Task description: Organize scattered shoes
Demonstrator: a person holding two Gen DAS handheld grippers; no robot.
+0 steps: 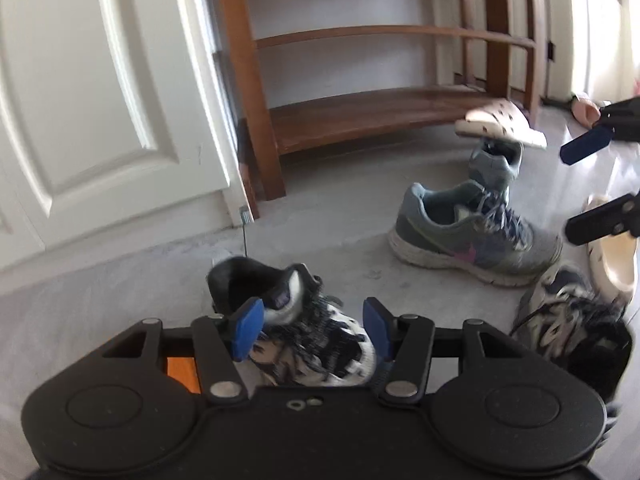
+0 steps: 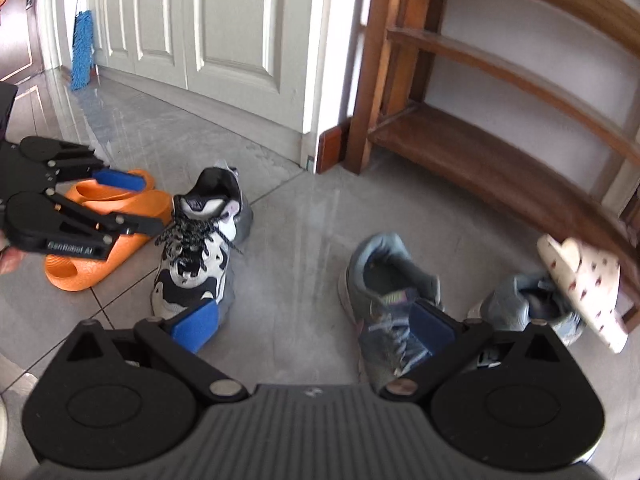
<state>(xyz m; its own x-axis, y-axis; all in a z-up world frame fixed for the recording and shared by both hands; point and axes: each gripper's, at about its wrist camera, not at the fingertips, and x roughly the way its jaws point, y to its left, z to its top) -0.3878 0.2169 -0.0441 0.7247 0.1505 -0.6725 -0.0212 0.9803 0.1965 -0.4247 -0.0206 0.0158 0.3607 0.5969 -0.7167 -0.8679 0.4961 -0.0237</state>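
Note:
My left gripper [image 1: 314,330] is open, its blue pads on either side of a black-and-white sneaker [image 1: 304,332] on the grey floor; whether they touch it I cannot tell. It also shows in the right wrist view [image 2: 134,204], above an orange slide pair [image 2: 120,232] and beside that sneaker [image 2: 200,240]. My right gripper [image 2: 314,326] is open and empty above the floor, with a grey-blue sneaker [image 2: 384,296] at its right pad. A second grey-blue sneaker [image 2: 524,308] lies under a cream spotted clog [image 2: 580,284]. The second black-and-white sneaker [image 1: 572,320] lies at the right.
A brown wooden shoe rack [image 1: 360,116] with bare shelves stands against the wall, next to a white panelled door [image 1: 100,100]. Another cream clog [image 1: 612,256] and pink slippers [image 1: 586,108] lie at the right. A blue mop [image 2: 82,52] leans far left.

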